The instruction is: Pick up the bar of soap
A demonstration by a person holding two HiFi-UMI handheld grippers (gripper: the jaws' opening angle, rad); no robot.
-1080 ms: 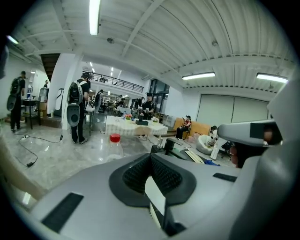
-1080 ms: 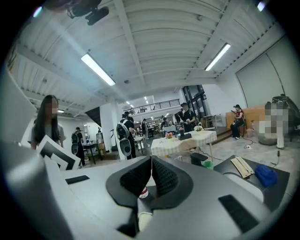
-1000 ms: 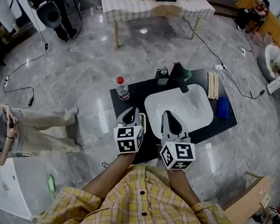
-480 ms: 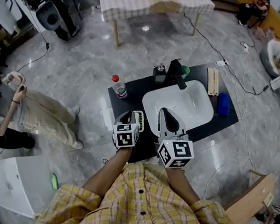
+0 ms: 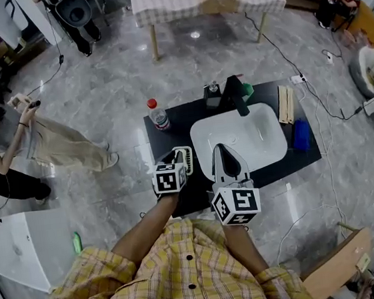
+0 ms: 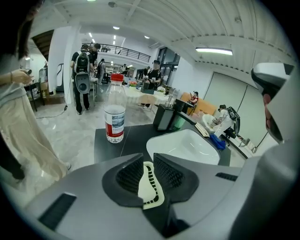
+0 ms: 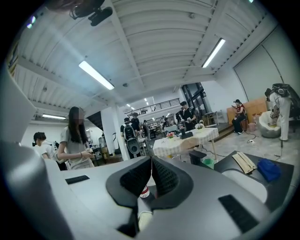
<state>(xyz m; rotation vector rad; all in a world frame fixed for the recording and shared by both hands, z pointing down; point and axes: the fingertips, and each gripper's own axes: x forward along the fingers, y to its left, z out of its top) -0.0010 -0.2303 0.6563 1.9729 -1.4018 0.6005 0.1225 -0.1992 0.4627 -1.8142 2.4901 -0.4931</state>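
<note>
Left tongs (image 6: pixel 149 159): opening slightly, empty
Right tongs (image 7: pixel 151 164): closed, empty
Soap: maybe blue block (image 5: pixel 299 134) beside sink (image 5: pixel 254 148); likely firm, slippery
Hold: pinch long sides

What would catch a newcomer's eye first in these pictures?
The glossy white rectangular sink basin stands out on the black tabletop, with a black faucet at its far edge. At the tabletop's far left corner stands a clear plastic bottle with a red cap.

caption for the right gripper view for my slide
Right gripper, jaws shut and empty, pointing toward a distant cloth-covered table.
</note>
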